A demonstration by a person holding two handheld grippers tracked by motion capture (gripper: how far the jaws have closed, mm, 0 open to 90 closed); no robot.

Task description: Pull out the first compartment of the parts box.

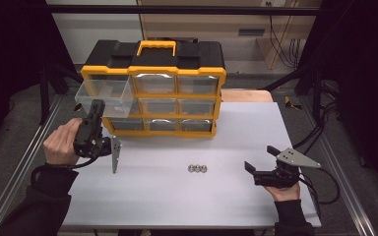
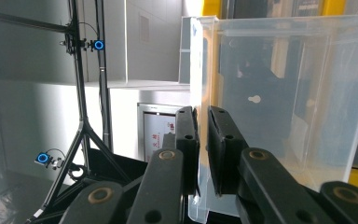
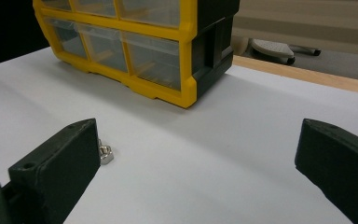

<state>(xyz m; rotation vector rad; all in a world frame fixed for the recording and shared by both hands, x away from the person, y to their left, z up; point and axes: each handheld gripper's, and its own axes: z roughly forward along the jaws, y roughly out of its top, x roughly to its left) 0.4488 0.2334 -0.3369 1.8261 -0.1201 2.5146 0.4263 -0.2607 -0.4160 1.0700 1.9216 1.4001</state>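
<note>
Pretty plain setup here: a white table (image 1: 256,128) takes up the middle of the high view, running down to the bottom edge. On its back half, upper centre of the frame, sits a yellow and black drawer cabinet (image 1: 177,93). Three small metal nuts (image 1: 197,168) lie in a short row, touching, lower centre, well in front of the cabinet

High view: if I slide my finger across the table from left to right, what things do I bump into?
Left claw pinching the clear drawer → three small metal nuts in a row → right claw, open above the white table. The yellow and black organizer stands farther back.
</note>
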